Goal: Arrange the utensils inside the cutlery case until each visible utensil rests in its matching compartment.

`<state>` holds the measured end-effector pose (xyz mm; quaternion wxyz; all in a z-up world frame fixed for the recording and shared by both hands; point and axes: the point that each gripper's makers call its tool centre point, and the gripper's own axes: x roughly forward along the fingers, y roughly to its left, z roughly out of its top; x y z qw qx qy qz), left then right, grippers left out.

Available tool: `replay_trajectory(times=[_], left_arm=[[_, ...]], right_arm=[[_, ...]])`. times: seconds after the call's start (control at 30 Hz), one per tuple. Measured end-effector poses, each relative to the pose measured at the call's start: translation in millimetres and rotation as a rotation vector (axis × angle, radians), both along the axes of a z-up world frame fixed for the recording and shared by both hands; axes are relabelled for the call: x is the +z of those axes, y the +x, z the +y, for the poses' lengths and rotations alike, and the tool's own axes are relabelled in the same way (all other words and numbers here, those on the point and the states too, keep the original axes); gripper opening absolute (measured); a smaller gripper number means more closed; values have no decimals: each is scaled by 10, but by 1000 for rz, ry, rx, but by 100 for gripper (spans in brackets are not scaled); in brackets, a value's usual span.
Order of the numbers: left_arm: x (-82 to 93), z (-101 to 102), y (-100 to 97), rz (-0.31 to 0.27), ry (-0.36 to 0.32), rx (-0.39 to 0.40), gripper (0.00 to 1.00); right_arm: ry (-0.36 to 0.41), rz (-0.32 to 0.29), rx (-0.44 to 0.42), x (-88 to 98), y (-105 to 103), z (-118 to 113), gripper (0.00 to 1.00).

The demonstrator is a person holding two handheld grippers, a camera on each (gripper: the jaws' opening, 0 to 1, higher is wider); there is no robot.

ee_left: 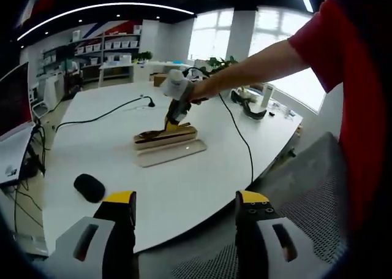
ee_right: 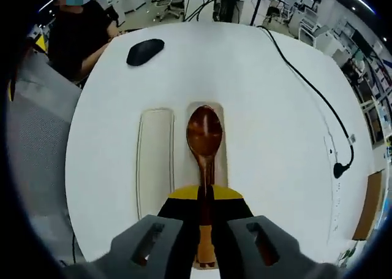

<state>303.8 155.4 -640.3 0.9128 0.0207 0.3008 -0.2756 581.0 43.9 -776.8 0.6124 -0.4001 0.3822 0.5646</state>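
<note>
Holding wooden spoon point(ee_right: 204, 138) clamped in right tongs point(ee_right: 206, 196) over case point(ee_right: 154, 162) right compartment; not yet released. Left tongs point(ee_left: 187, 199) spread, idle.

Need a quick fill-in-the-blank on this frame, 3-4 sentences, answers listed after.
1. The right gripper is shut on a wooden ____.
2. The spoon is held over the cutlery case, and the case's lid lies ____ the case on the white table.
3. The left gripper has its jaws ____ and holds nothing.
4. A black ____ lies on the table's far side, near a seated person.

Answers: spoon; beside; open; mouse
</note>
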Motion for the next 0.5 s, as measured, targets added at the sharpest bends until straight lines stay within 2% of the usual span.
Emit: replay_trajectory(times=[0.2, 0.3, 0.5], left_arm=[[18, 5, 15, -11, -4, 2, 68], [13, -1, 10, -6, -6, -2, 67], [6, 1, 7, -1, -5, -2, 67]], right_arm=[[1, 13, -6, -31, 24, 11, 1], [-3, 12, 0, -26, -110, 45, 1], [-12, 3, 5, -100, -25, 39, 1]])
